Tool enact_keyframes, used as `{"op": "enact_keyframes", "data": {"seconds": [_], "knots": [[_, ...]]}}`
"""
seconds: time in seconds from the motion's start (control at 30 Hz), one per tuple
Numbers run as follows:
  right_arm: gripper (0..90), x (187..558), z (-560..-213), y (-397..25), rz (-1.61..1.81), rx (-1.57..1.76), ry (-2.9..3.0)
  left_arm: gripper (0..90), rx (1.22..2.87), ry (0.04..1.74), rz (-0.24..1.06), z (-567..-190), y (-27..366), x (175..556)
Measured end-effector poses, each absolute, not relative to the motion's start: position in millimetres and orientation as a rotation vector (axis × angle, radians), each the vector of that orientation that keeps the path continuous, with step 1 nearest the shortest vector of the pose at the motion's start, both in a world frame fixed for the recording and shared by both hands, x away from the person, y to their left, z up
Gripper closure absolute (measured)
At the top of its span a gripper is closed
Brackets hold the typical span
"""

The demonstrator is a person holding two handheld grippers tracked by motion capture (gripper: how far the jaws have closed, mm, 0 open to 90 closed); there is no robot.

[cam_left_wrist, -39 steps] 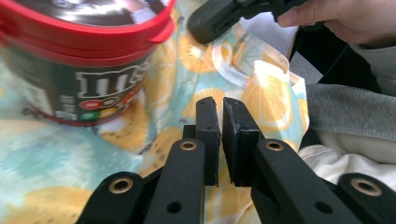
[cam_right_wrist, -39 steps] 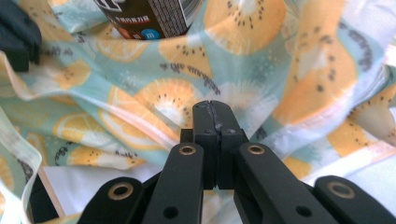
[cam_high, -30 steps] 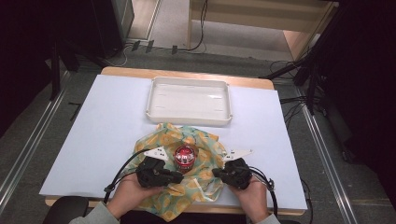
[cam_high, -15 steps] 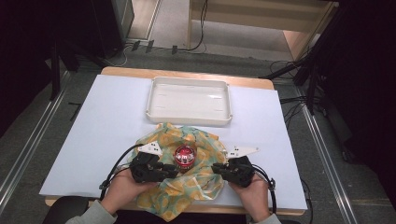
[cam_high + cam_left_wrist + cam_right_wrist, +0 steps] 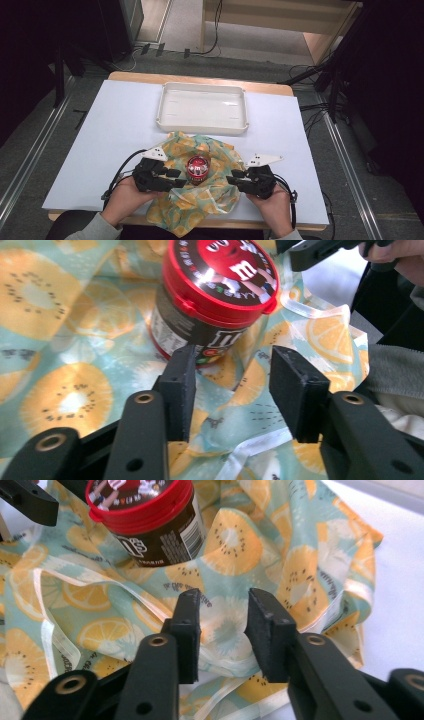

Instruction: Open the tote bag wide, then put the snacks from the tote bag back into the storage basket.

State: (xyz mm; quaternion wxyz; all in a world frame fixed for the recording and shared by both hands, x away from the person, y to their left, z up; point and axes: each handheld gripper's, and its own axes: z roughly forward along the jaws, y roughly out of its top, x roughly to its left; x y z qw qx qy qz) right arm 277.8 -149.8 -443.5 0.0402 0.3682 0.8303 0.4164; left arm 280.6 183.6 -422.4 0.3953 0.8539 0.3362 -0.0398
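Observation:
A fruit-patterned cloth lies crumpled at the table's front centre. On it stands a brown jar with a red lid, upright. My left gripper sits just left of the jar and is open. In the left gripper view the jar stands just beyond the left gripper, over the cloth. My right gripper is open to the right of the jar, low over the cloth's right part. In the right gripper view the right gripper has cloth under its gap and the jar farther off.
A white, empty tray stands behind the cloth near the table's far edge. The white table top is bare to the left and right of the cloth. Cables trail from both grippers toward the front edge.
Both grippers have drifted slightly outward from the jar, the left one more. The jar and the cloth stay as they were.

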Motion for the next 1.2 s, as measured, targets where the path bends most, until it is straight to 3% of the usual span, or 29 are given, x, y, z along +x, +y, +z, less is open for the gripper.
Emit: {"op": "enact_keyframes", "data": {"seconds": [0.43, 1.2], "knots": [[50.9, 281, -432, -170, 1.359, 1.152, 2.457, 41.8, 2.172, 0.884, -0.051, -421, 200, 289], [50.0, 293, -438, -190, 1.308, 1.263, 2.414, 36.1, 2.220, 0.799, 0.030, -425, 197, 308]]}}
